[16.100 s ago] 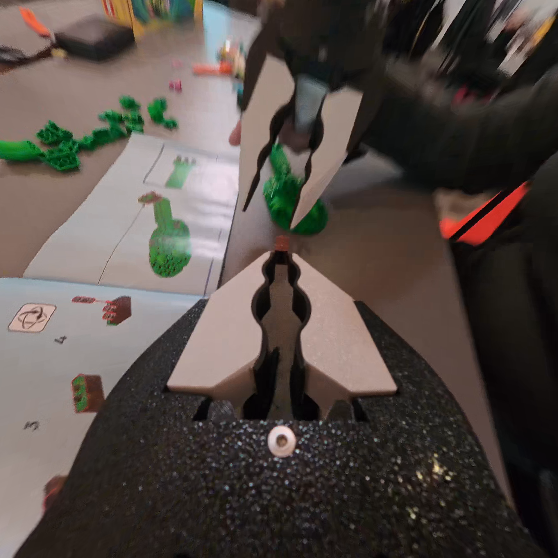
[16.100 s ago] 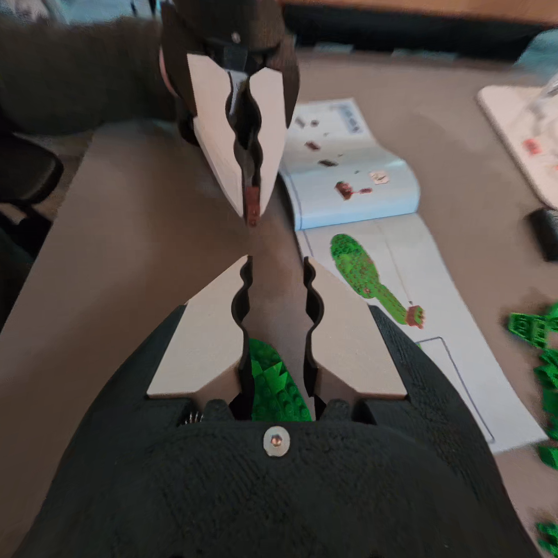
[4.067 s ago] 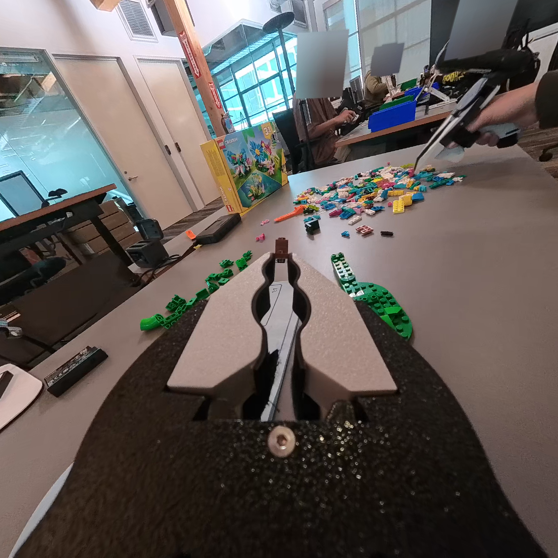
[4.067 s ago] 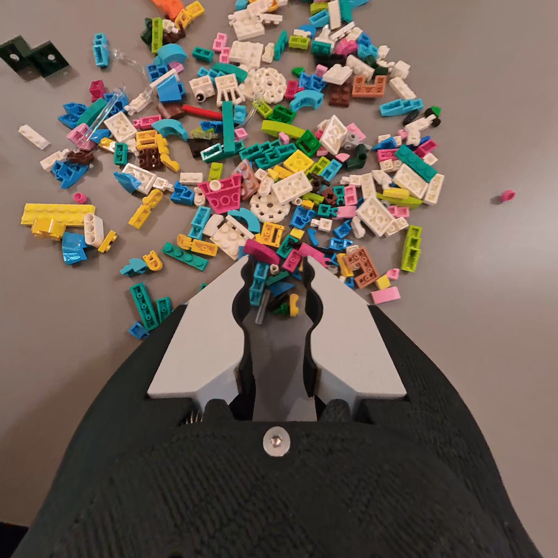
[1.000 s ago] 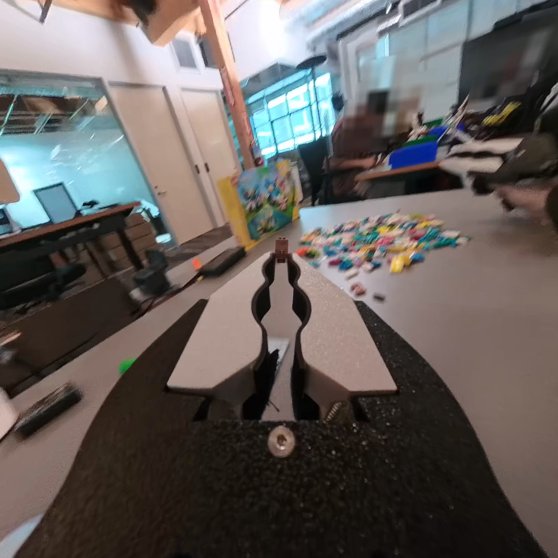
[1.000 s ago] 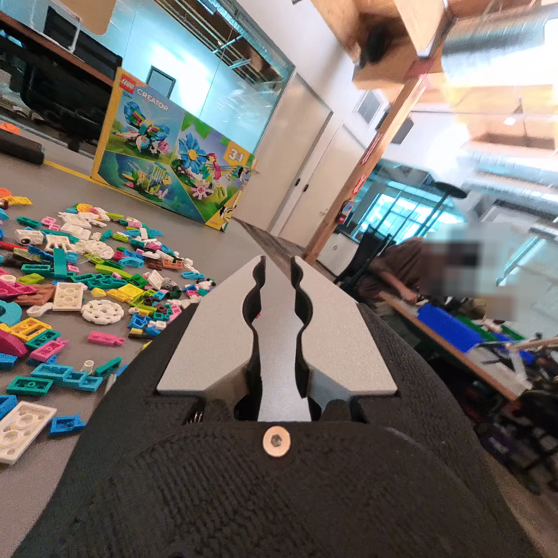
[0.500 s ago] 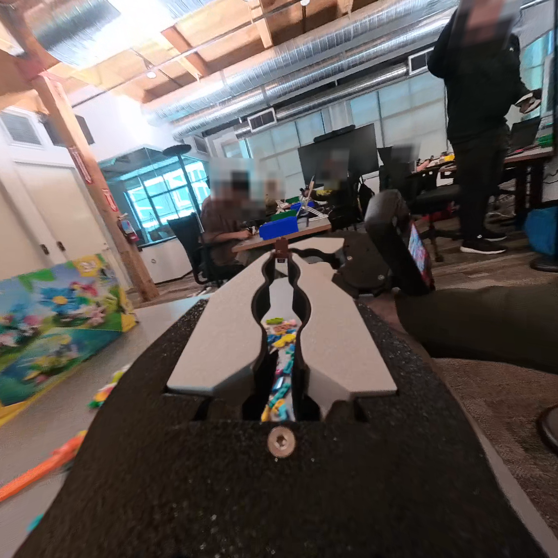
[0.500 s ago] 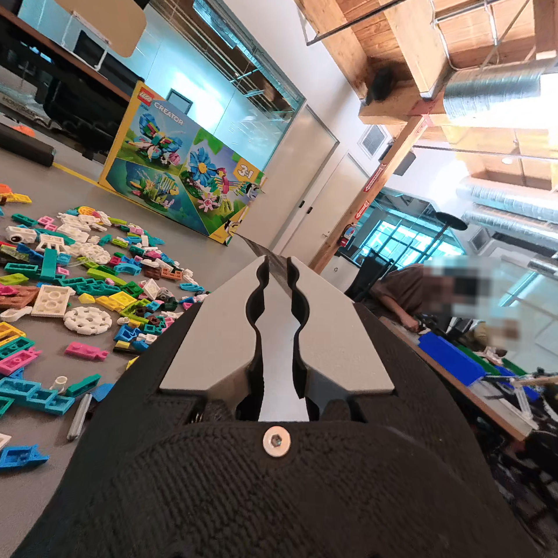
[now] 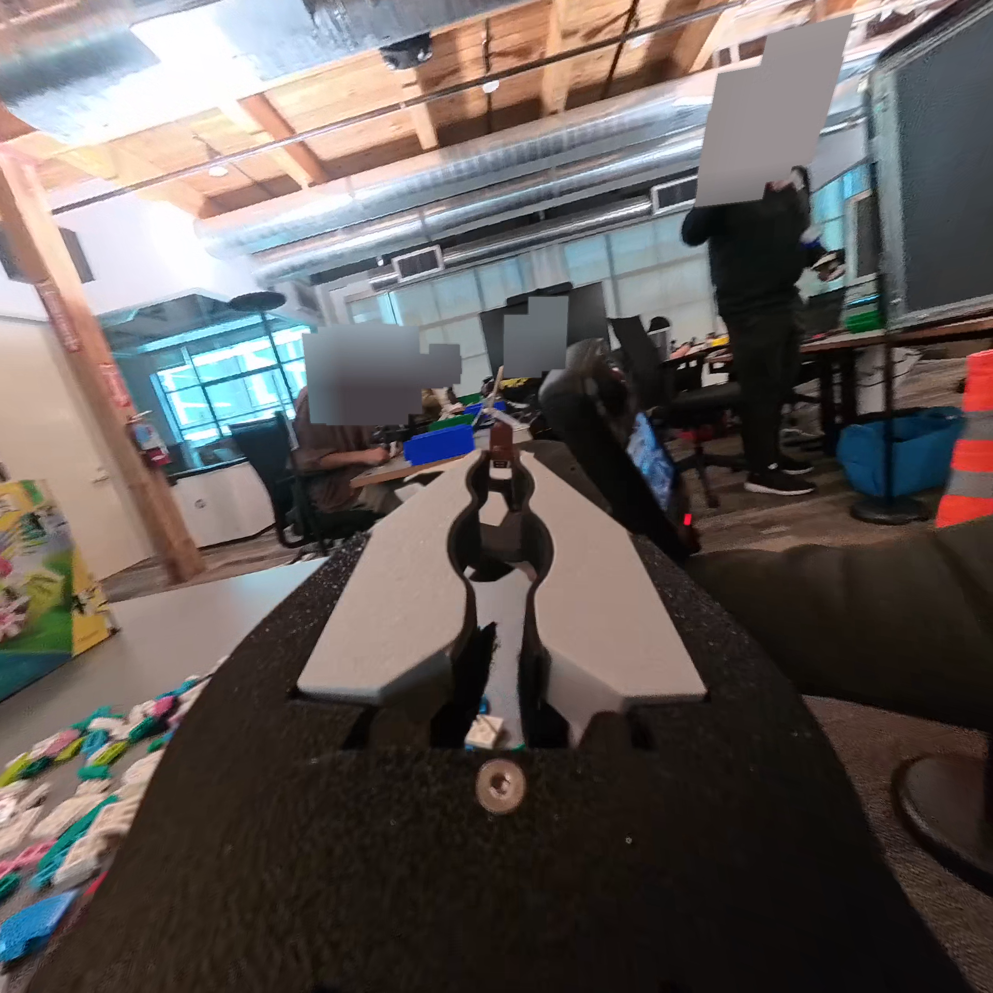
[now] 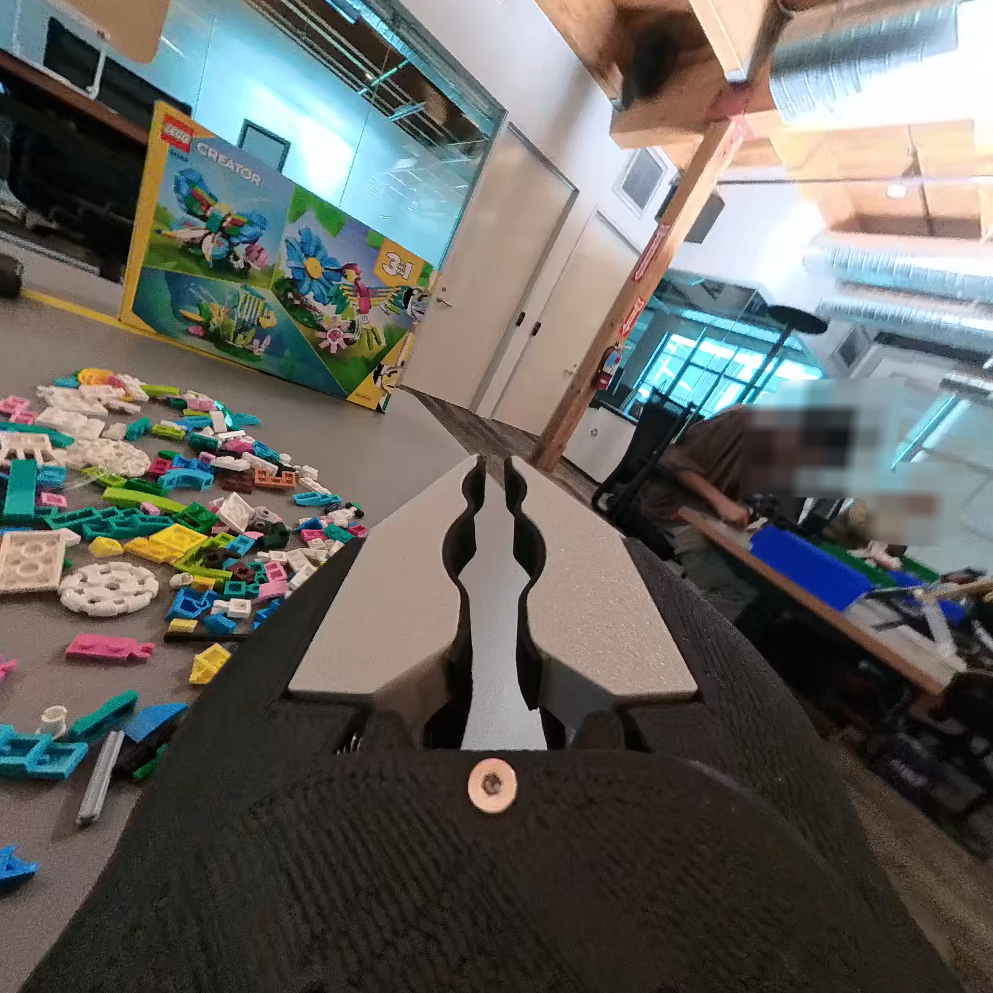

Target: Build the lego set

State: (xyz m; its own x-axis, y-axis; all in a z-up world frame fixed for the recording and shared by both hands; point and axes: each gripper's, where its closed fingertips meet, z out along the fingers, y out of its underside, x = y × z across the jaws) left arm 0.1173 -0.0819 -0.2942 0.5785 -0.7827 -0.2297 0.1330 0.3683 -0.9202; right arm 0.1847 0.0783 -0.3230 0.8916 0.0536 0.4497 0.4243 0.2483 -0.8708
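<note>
My left gripper is shut on a small brown lego piece that sticks up from its tips. It is held in the air, pointing across the room. My right gripper is almost shut with only a narrow slit between its tips and nothing in it. It points low over the grey table. Its black body also shows in the left wrist view, just beyond the left tips to the right. A pile of loose coloured lego pieces lies on the table to the left and also shows in the left wrist view.
A lego set box stands at the table's far edge. A person sits at another desk with a blue bin. Another person stands at the right. An orange cone stands on the floor. Across from one pair of fingers to the other is roughly 20 cm.
Both grippers have left the green build and the instruction booklet and lifted. The left view has swung right and tilted up, still holding the brown piece. The right gripper's jaws have narrowed.
</note>
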